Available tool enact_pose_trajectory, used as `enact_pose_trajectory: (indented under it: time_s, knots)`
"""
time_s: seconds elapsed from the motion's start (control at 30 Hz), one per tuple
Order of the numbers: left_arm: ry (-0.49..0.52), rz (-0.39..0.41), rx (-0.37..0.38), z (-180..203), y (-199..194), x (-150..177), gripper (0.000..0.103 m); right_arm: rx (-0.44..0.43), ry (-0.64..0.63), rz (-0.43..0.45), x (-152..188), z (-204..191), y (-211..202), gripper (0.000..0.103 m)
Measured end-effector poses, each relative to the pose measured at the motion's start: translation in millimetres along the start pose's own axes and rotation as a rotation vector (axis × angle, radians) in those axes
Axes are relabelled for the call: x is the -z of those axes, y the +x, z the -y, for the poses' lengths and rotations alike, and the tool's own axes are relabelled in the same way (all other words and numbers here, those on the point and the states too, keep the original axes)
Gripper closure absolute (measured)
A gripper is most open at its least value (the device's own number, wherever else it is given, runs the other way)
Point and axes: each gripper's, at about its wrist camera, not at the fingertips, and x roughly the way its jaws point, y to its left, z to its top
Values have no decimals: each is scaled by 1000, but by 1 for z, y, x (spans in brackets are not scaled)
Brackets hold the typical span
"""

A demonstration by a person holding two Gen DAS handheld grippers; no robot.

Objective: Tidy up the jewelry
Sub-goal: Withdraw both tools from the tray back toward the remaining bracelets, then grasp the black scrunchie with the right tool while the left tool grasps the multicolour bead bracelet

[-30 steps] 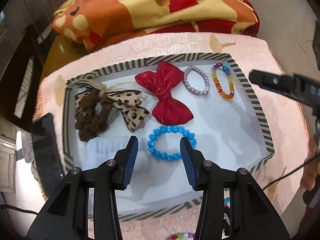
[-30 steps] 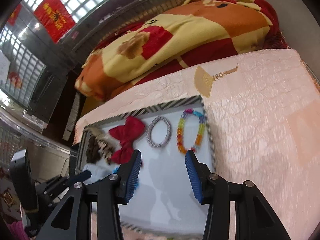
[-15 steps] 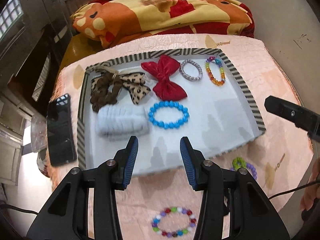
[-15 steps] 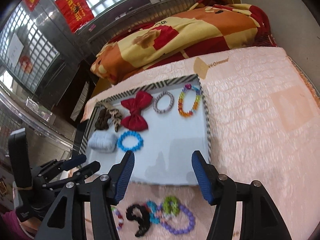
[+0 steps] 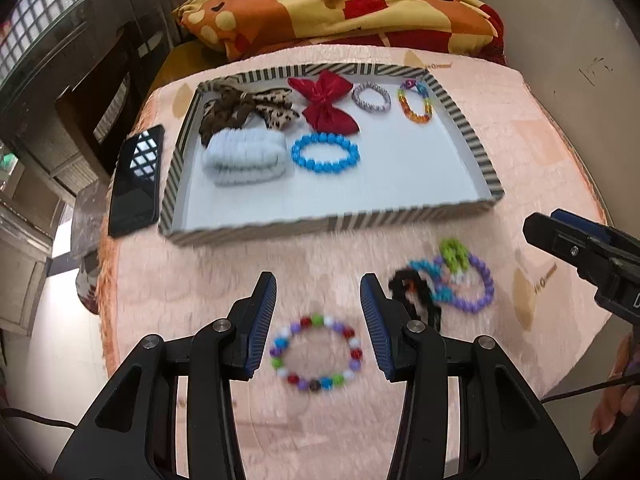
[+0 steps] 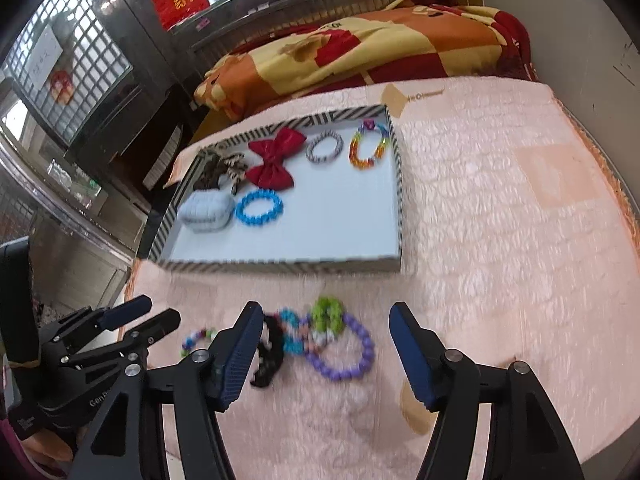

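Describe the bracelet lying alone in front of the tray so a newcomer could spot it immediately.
Start at the striped tray on the pink cloth. Nearer the camera lies the multicolour bead bracelet, framed by the left gripper. Unlike the tangled pile beside it, it lies alone.

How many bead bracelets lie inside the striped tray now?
3: the blue bracelet near the middle, the silver bracelet and the rainbow bracelet along the far wall of the tray.

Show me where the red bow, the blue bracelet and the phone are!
red bow (image 5: 326, 106), left wrist view, on its middle knot.
blue bracelet (image 5: 304, 160), left wrist view, on its left beads.
phone (image 5: 136, 182), left wrist view, on its screen.
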Motion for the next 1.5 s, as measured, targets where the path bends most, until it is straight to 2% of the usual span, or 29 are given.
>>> enact_pose_trajectory:
  time_s: [0.47,0.87,1.1,1.23,1.5]
  knots:
    - [-49,14,-5,2,-24,43,59,31,-63,-11,42,-8,-17,40]
    - [-124,-32,5,-31,-24,74,56,10,-125,-55,63,-15,-6,40]
    - [-180,-65,20,-54,-13,81,56,-31,-163,-84,60,-38,18,40]
    - [-203,-79,47,-61,-8,80,51,-51,-169,-109,56,-50,39,40]
    - [-206,-113,59,-66,9,75,50,-59,-125,-147,49,-49,72,40]
